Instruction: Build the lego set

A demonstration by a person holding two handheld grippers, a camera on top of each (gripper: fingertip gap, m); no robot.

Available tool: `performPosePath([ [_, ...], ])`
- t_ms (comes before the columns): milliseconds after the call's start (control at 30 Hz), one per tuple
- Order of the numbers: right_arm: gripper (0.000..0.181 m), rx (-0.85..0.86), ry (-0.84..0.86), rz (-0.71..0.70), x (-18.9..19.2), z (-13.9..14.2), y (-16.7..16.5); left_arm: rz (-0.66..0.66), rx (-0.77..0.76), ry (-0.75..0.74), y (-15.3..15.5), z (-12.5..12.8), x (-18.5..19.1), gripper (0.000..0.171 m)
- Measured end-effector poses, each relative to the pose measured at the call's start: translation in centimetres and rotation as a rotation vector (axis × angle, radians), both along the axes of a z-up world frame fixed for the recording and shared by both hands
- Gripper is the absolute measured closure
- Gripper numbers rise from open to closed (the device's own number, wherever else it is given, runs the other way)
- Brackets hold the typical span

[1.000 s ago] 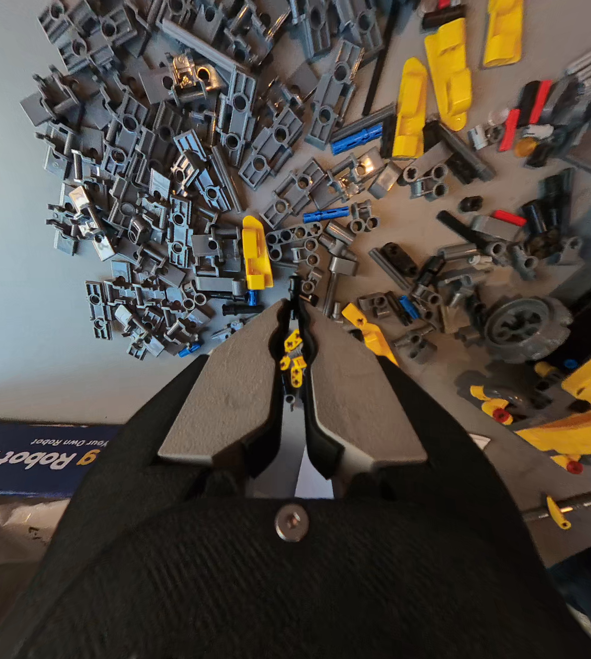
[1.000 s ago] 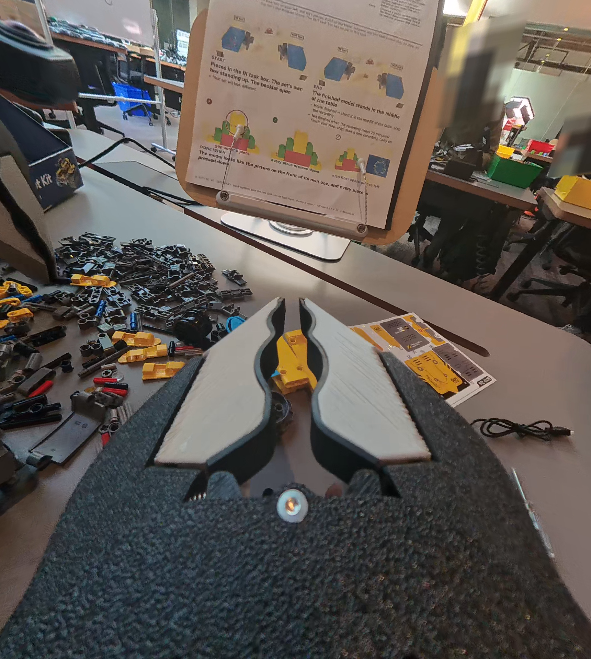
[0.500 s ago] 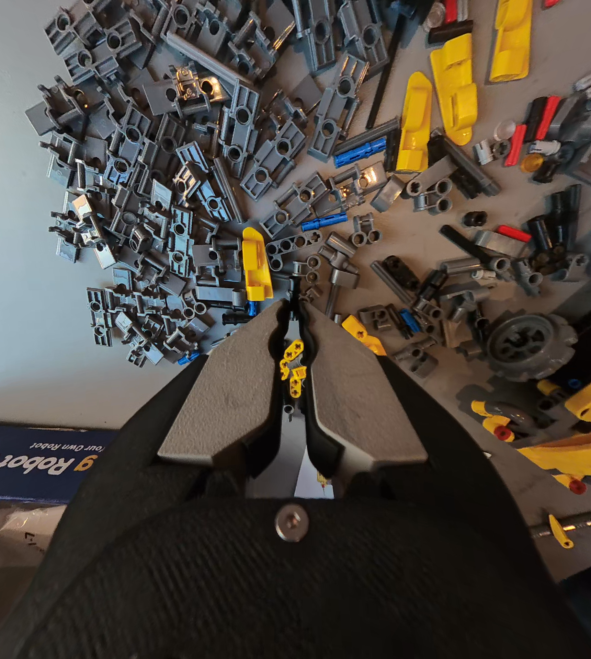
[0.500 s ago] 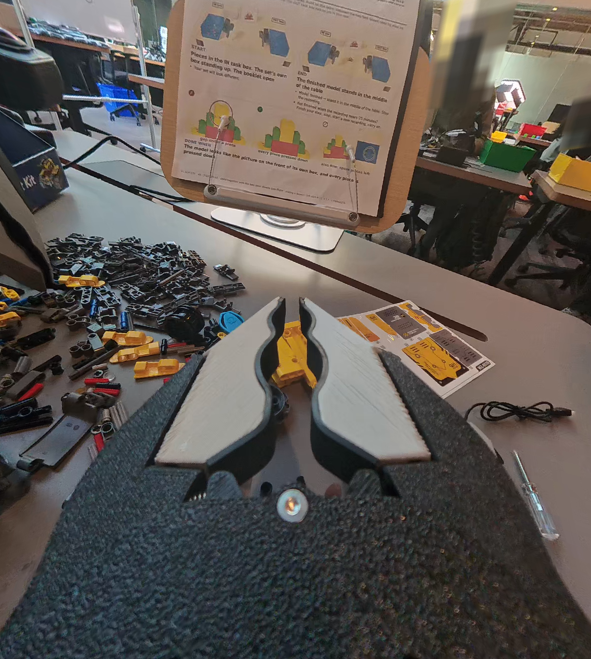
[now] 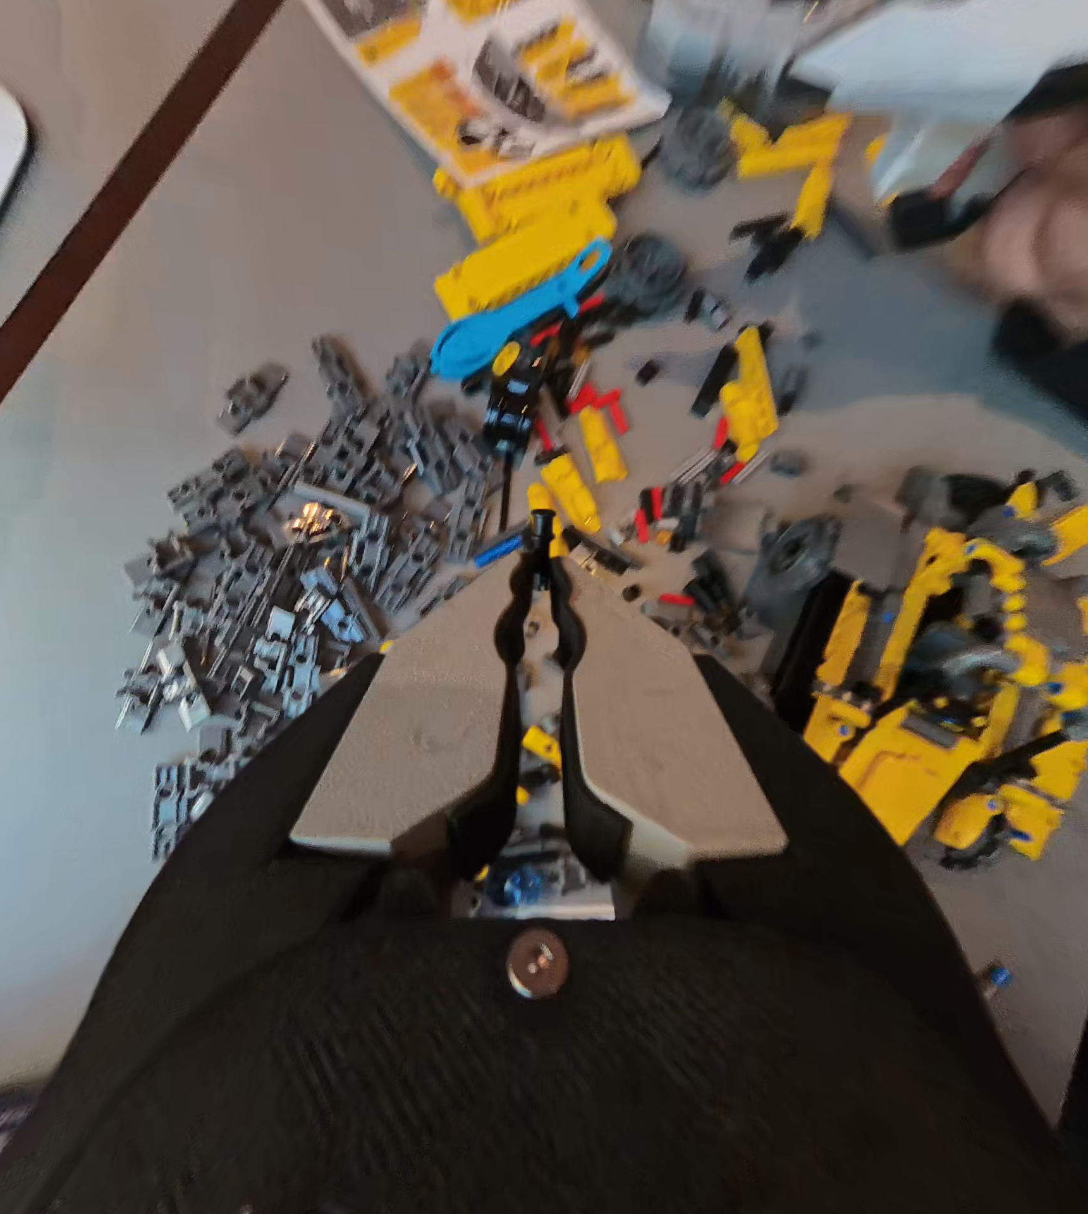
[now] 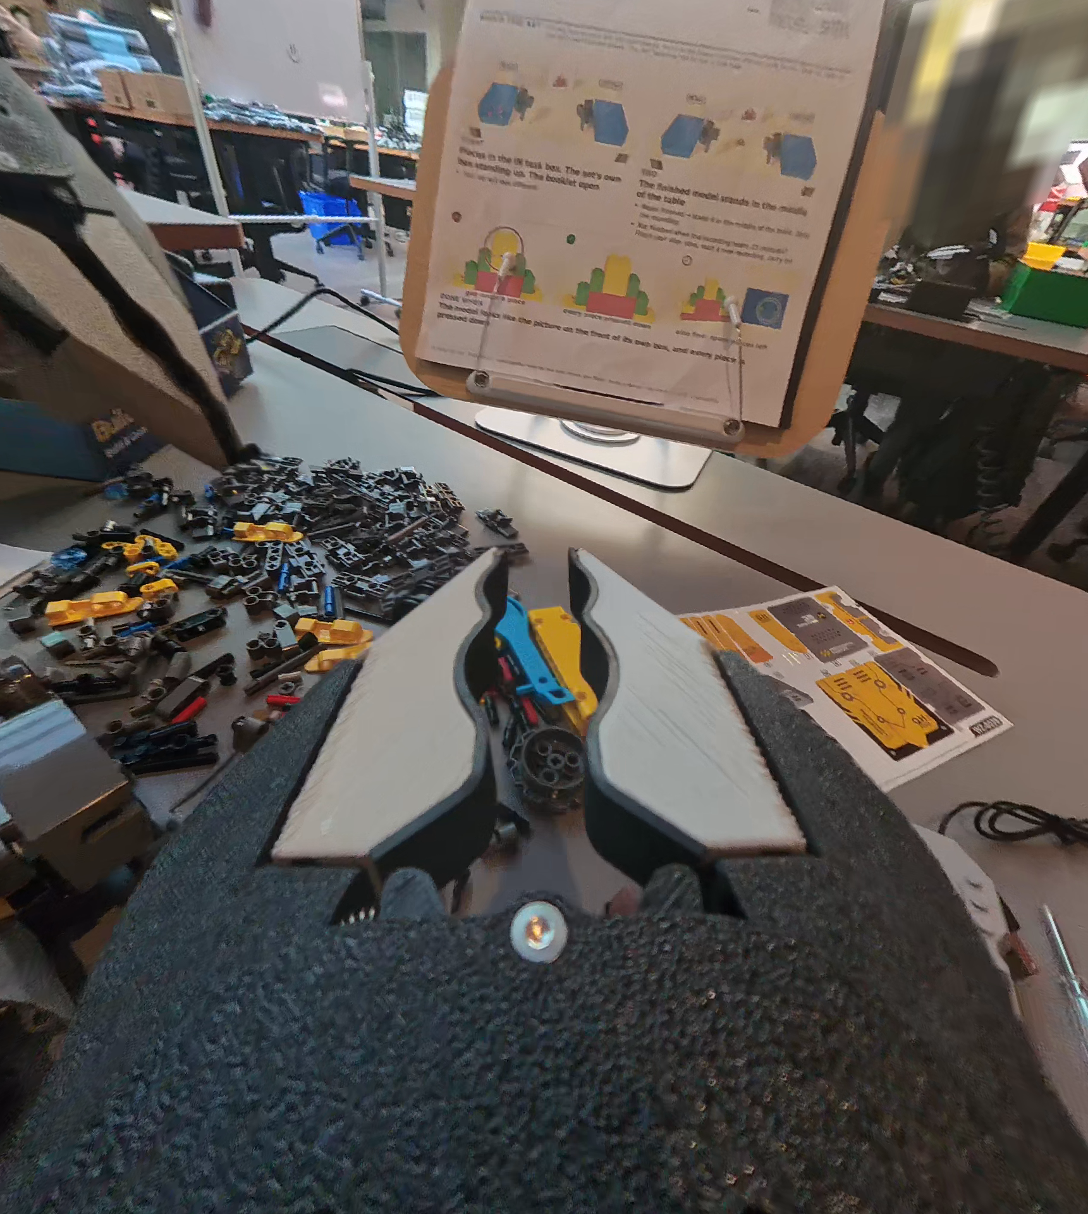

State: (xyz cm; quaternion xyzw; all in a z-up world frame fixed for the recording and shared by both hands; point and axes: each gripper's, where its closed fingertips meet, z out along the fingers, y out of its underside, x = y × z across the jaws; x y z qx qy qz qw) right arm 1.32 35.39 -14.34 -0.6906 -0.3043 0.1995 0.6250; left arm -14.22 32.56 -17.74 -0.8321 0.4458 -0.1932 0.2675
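Note:
My left gripper (image 5: 541,562) is shut on a small black pin (image 5: 541,522) that sticks out past its tips, held above a pile of dark grey building parts (image 5: 304,578). This view is blurred. My right gripper (image 6: 536,565) is slightly open and empty, hovering over a blue tool (image 6: 528,650), a yellow panel (image 6: 561,644) and a black wheel hub (image 6: 551,765) on the table. The left gripper also shows in the right wrist view (image 6: 68,295), with its tip near the pile's (image 6: 383,519) far left edge.
A part-built yellow model (image 5: 961,690) stands on the right. Loose yellow, red and black parts (image 5: 600,447) lie scattered. A sticker sheet (image 6: 856,676), a black cable (image 6: 1053,824) and a screwdriver (image 6: 1079,1005) lie to the right. A stand with a printed sheet (image 6: 633,217) is behind, and a blue box (image 6: 22,440) at left. My hands' fingertips stand some 15 centimeters from each other. My right gripper is the nearer one to the black wheel hub (image 6: 551,765): about 11 centimeters, against 20 centimeters. Look for it in the left wrist view (image 5: 649,267) too.
My left gripper has swung and risen with the pin, so its view now takes in the far side of the table. My right gripper's jaws have opened a little.

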Motion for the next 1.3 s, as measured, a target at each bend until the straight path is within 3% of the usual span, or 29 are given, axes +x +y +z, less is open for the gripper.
performPosePath([
  [133, 0.161, 0.029, 0.003, 0.111, -2.0, 0.9, -1.7, -0.092, -0.017, -0.206, -1.5, 2.8, 3.1, 0.17],
  [200, 0.161, 0.016, 0.032, 0.174, -3.1, 1.2, -2.6, -0.173, -0.092, -0.307, -3.2, 3.7, 4.5, 0.17],
  [433, 0.155, 0.152, -0.091, 0.24, -5.7, 2.0, -5.2, -0.183, -0.401, -0.762, -3.8, 7.8, 6.8, 0.171],
  [500, 0.154, 0.176, -0.088, 0.263, -6.3, 2.5, -6.1, -0.209, -0.466, -0.826, -4.2, 8.5, 7.0, 0.171],
  [800, 0.154, 0.299, -0.195, 0.271, -7.4, 3.3, -7.8, -0.302, -0.614, -0.821, -6.6, 7.5, 9.0, 0.171],
  [1100, 0.158, 0.384, -0.312, 0.204, -7.4, 3.0, -7.7, -0.291, -0.64, -0.814, -6.4, 6.6, 9.2, 0.171],
  [1300, 0.15, 0.375, -0.293, 0.215, -7.6, 3.1, -7.7, -0.273, -0.619, -0.817, -6.0, 6.6, 9.4, 0.171],
])
